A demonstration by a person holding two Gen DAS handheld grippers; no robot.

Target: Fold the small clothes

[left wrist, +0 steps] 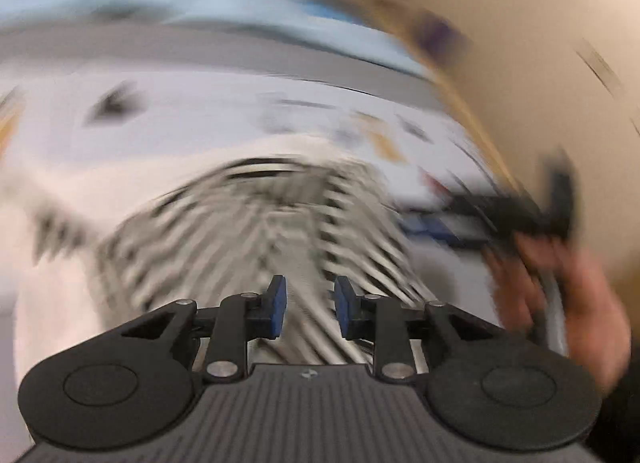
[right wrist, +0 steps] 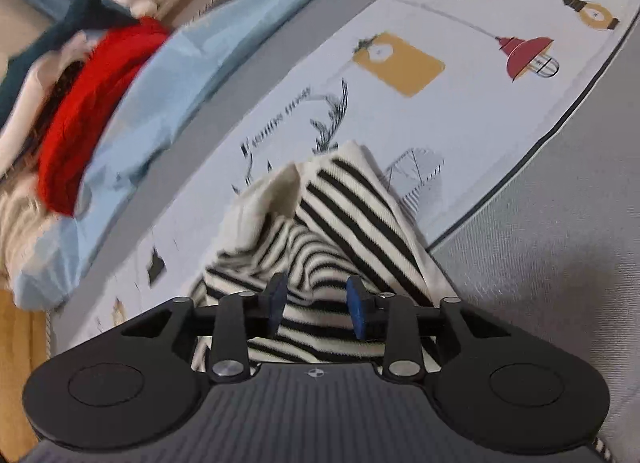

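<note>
Evidently mid-fold: the striped garment [right wrist: 320,231] lies bunched on the printed mat [right wrist: 460,111], just ahead of both grippers. The left gripper [left wrist: 306,309] and right gripper [right wrist: 316,309] both hang released, gripping nothing. Better to flatten the cloth, then pinch matching corners.

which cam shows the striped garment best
The right wrist view: the striped garment is sharp there, its black and cream stripes and raised folds clear. The left wrist view shows it only as a motion-blurred striped mass.
</note>
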